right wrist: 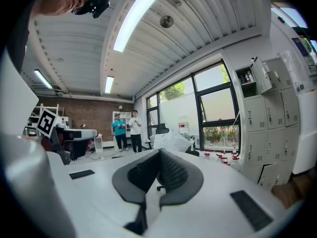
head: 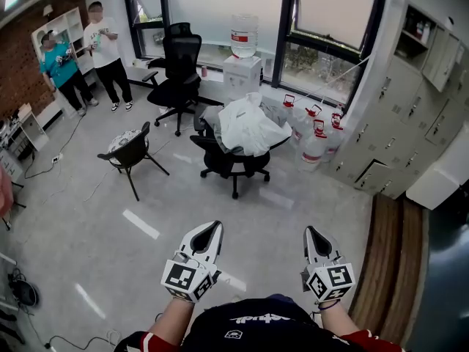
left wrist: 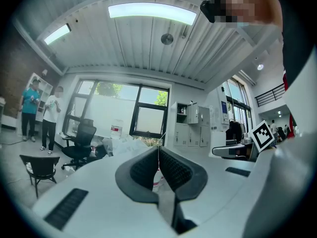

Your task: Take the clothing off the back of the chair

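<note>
White clothing (head: 248,125) lies heaped over the back and seat of a black swivel chair (head: 233,163) in the middle of the room, well ahead of me. My left gripper (head: 212,228) and right gripper (head: 313,233) are held side by side low in the head view, pointing toward the chair and far short of it. Both have their jaws together with nothing between them. In the left gripper view, the left gripper (left wrist: 158,151) shows the clothing (left wrist: 123,144) beyond its tips. Past the right gripper (right wrist: 159,152) in its own view, the clothing (right wrist: 171,140) sits just above the tips.
A second black office chair (head: 179,68) stands by the window. A small black chair (head: 132,152) stands left of the target chair. A water dispenser (head: 242,68) and red-capped jugs (head: 315,138) line the window wall. Two people (head: 80,53) stand back left. Lockers (head: 410,119) are at right.
</note>
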